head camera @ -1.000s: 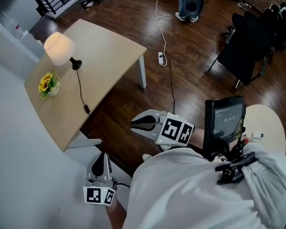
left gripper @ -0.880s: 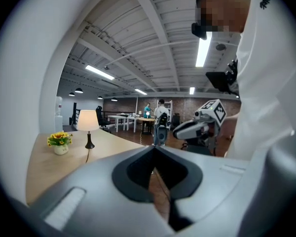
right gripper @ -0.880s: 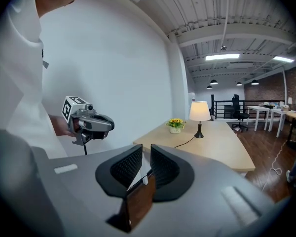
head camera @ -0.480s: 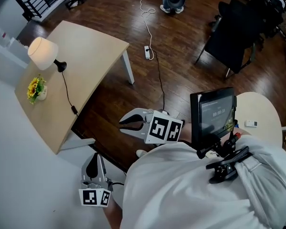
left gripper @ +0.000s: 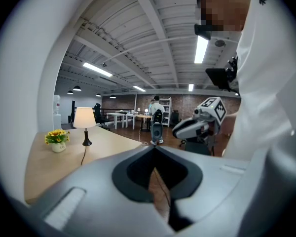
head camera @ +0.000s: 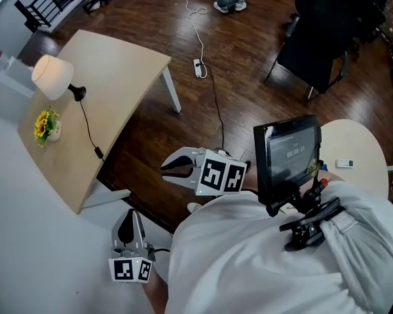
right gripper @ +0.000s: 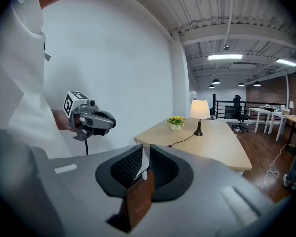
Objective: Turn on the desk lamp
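At the upper left of the head view, the desk lamp stands near the far corner of a pale wooden desk, just beside a small pot of yellow flowers, both set back against the white wall. Its black cord trails down the desktop to a small dark lump that may be an inline switch, though it is too small to be sure. The shade looks pale and bright in every view, but this does not settle whether the bulb is lit. Both tools are held low and close to the person's body, at the lower middle of the frame and well apart from the desk, so nothing is within reach. The left gripper has its jaws pressed together on nothing, and the right gripper holds its jaws a narrow slit apart, also empty. This stance would suit someone walking up to the lamp or someone stepping back from it. Around the desk lies a dark plank floor with a white power strip and a black chair at the upper right.
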`<state>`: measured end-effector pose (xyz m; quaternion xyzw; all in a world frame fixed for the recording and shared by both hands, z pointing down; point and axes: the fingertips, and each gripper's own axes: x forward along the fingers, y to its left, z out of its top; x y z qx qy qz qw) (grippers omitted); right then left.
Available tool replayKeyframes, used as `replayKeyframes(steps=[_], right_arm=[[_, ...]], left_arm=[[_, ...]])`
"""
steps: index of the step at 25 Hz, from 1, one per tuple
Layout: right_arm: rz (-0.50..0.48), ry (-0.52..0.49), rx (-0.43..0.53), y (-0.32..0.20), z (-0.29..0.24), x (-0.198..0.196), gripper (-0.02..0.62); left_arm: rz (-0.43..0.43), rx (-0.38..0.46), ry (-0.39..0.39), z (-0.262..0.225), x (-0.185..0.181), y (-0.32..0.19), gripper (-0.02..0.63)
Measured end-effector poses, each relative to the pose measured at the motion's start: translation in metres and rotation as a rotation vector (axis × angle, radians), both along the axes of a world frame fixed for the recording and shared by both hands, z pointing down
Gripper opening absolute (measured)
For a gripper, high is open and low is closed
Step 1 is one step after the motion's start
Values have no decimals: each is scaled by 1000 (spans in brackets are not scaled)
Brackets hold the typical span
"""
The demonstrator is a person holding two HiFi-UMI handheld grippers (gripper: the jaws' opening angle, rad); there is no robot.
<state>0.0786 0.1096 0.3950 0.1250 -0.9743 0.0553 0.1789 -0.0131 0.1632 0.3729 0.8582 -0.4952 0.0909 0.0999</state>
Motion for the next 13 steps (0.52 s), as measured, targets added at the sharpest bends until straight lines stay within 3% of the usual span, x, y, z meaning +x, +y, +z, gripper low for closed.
replayKeyframes(steps=[13], right_arm=[[2,24,2,-12,6,-11,48]], left_arm=[[4,4,1,2,-11,-13,20]])
